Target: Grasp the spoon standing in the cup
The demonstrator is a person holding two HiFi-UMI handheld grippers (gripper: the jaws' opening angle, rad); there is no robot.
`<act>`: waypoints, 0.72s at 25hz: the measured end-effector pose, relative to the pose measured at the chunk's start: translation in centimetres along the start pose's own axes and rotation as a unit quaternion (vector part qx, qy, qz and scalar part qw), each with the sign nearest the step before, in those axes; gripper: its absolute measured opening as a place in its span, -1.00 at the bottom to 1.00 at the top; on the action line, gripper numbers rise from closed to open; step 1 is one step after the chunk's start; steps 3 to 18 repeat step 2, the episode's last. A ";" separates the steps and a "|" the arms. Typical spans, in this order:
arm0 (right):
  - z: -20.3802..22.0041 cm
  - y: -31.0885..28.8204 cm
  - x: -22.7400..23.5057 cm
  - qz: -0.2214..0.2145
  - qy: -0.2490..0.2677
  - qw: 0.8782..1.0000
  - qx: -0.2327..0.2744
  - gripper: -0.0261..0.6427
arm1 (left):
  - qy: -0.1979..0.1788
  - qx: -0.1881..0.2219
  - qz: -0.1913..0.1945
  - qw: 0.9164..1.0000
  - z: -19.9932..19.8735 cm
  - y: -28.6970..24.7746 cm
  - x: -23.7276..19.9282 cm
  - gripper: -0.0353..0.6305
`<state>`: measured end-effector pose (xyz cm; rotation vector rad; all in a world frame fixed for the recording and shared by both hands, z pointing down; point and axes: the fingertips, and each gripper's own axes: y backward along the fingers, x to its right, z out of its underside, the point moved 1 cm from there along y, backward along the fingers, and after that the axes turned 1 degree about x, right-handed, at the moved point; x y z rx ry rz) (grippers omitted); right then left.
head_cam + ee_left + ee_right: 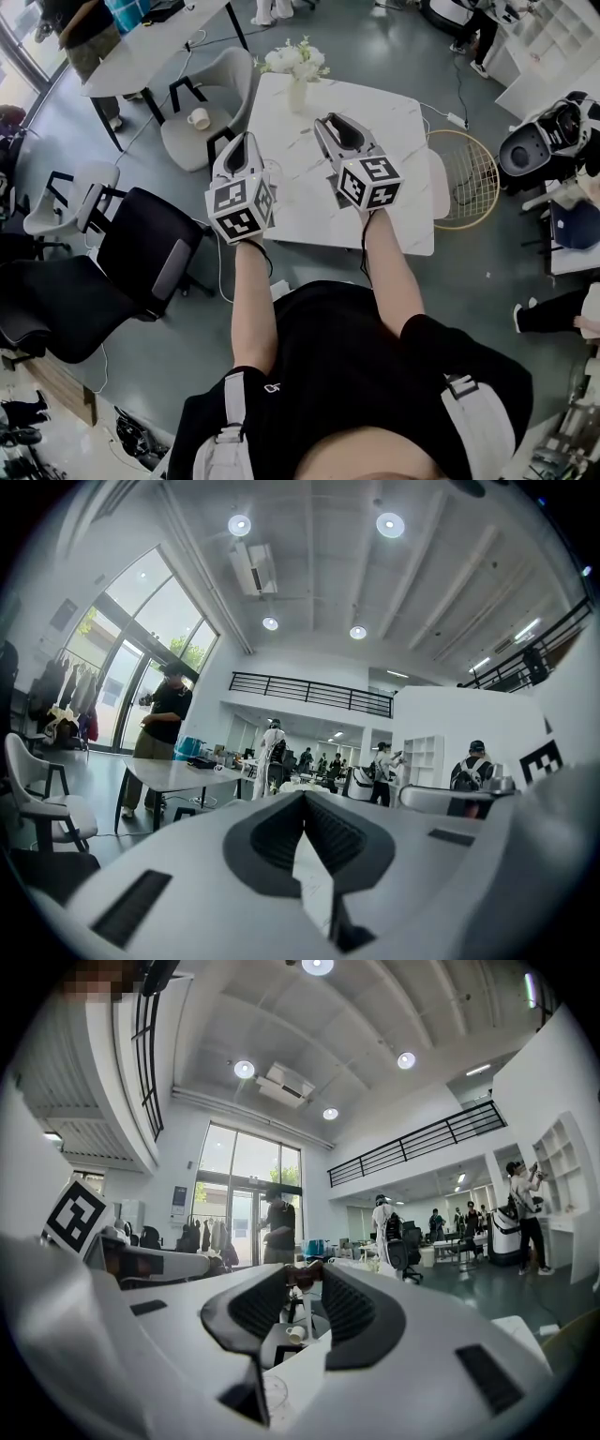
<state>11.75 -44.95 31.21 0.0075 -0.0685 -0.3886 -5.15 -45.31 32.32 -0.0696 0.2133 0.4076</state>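
A small white cup (199, 118) stands on the seat of a grey chair (192, 145) left of the white marble table (309, 202). It is too small for me to make out a spoon in it. Both grippers hover over the table, well short of the cup. My left gripper (246, 141) is near the table's left edge, and its jaws meet at the tips (305, 797) with nothing between them. My right gripper (330, 120) is open and empty (300, 1277). Through its gap I see the cup (295, 1333) and the flower vase (299, 1302).
A white vase of white flowers (298, 89) stands at the table's far edge. Black office chairs (141, 248) stand to the left, and a round wire chair (466, 178) to the right. A long table (155, 42) with people beside it lies beyond.
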 end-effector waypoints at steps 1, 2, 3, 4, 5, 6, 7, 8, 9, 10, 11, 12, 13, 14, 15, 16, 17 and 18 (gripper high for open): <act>0.1 -0.1 0.0 -0.001 0.001 1.000 -0.001 -0.54 | 0.000 -0.001 0.000 1.000 0.1 -0.1 0.0 -0.85; 0.2 -0.1 0.0 -0.001 0.002 1.000 -0.001 -0.54 | 0.000 -0.001 0.000 1.000 0.2 -0.1 -0.1 -0.85; 0.2 -0.1 0.0 -0.001 0.002 1.000 -0.001 -0.54 | 0.000 -0.001 0.000 1.000 0.2 -0.1 -0.1 -0.85; 0.2 -0.1 0.0 -0.001 0.002 1.000 -0.001 -0.54 | 0.000 -0.001 0.000 1.000 0.2 -0.1 -0.1 -0.85; 0.2 -0.1 0.0 -0.001 0.002 1.000 -0.001 -0.54 | 0.000 -0.001 0.000 1.000 0.2 -0.1 -0.1 -0.85; 0.2 -0.1 0.0 -0.001 0.002 1.000 -0.001 -0.54 | 0.000 -0.001 0.000 1.000 0.2 -0.1 -0.1 -0.85; 0.2 -0.1 0.0 -0.001 0.002 1.000 -0.001 -0.54 | 0.000 -0.001 0.000 1.000 0.2 -0.1 -0.1 -0.85; 0.2 -0.1 0.0 -0.001 0.002 1.000 -0.001 -0.54 | 0.000 -0.001 0.000 1.000 0.2 -0.1 -0.1 -0.85; 0.2 -0.1 0.0 -0.001 0.002 1.000 -0.001 -0.54 | 0.000 -0.001 0.000 1.000 0.2 -0.1 -0.1 -0.85; 0.2 -0.1 0.0 -0.001 0.002 1.000 -0.001 -0.54 | 0.000 -0.001 0.000 1.000 0.2 -0.1 -0.1 -0.85; 0.2 -0.1 0.0 -0.001 0.002 1.000 -0.001 -0.54 | 0.000 -0.001 0.000 1.000 0.2 -0.1 -0.1 -0.85; 0.2 -0.1 0.0 -0.001 0.002 1.000 -0.001 -0.54 | 0.000 -0.001 0.000 1.000 0.2 -0.1 -0.1 -0.85; 0.2 -0.1 0.0 -0.001 0.002 1.000 -0.001 -0.54 | 0.000 -0.001 0.000 1.000 0.2 -0.1 -0.1 -0.85; 0.2 -0.1 0.0 -0.001 0.002 1.000 -0.001 -0.54 | 0.000 -0.001 0.000 1.000 0.2 -0.1 -0.1 -0.85; 0.2 -0.1 0.0 -0.001 0.002 1.000 -0.001 -0.54 | 0.000 -0.001 0.000 1.000 0.2 -0.1 -0.1 -0.85; 0.2 -0.1 0.0 -0.001 0.002 1.000 -0.001 -0.54 | 0.000 -0.001 0.000 1.000 0.2 -0.1 -0.1 -0.85; 0.2 -0.1 0.0 -0.001 0.002 1.000 -0.001 -0.54 | 0.000 -0.001 0.000 1.000 0.2 -0.1 -0.1 -0.85; 0.2 -0.1 0.0 -0.001 0.002 1.000 -0.001 -0.54 | 0.000 -0.001 0.000 1.000 0.2 -0.1 -0.1 -0.85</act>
